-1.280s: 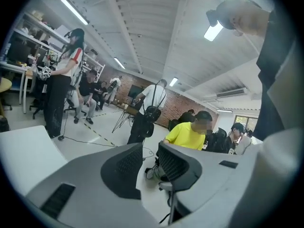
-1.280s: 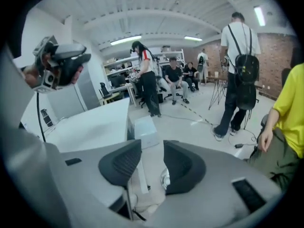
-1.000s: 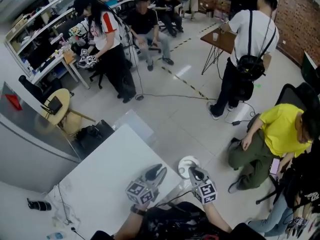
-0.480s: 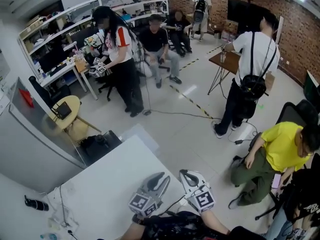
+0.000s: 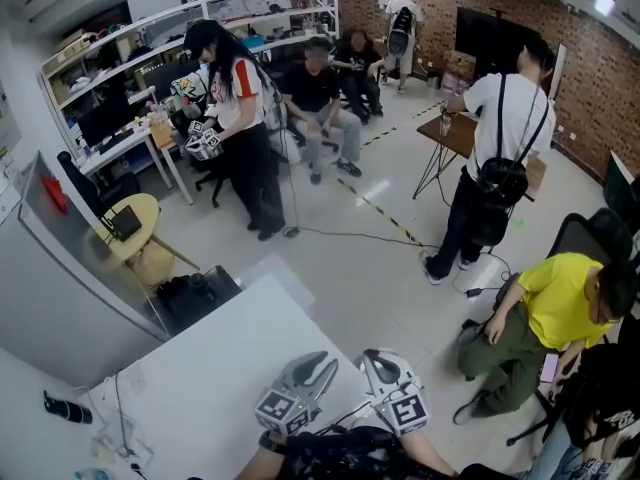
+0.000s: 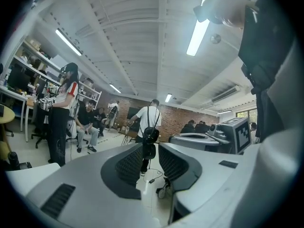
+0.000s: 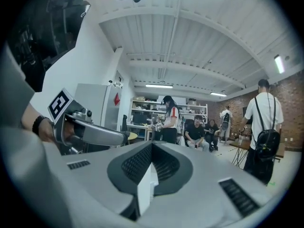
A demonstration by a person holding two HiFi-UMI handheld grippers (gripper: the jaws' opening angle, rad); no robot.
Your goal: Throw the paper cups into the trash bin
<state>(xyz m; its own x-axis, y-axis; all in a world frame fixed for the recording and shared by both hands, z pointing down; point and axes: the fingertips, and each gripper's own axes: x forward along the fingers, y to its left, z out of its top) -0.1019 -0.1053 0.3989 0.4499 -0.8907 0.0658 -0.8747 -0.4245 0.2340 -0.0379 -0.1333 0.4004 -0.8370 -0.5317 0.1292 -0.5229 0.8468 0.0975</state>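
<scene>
Right jaws on one paper cup (image 7: 143, 190)

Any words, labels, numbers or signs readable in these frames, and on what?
No text can be read anywhere.
Red sign on the grey cabinet: too small to read.
Left cube, right cube: square marker patterns only, no letters or numbers.

Left gripper (image 6: 148, 150), jaws apart, nothing between, person with backpack (image 6: 150, 122) beyond
</scene>
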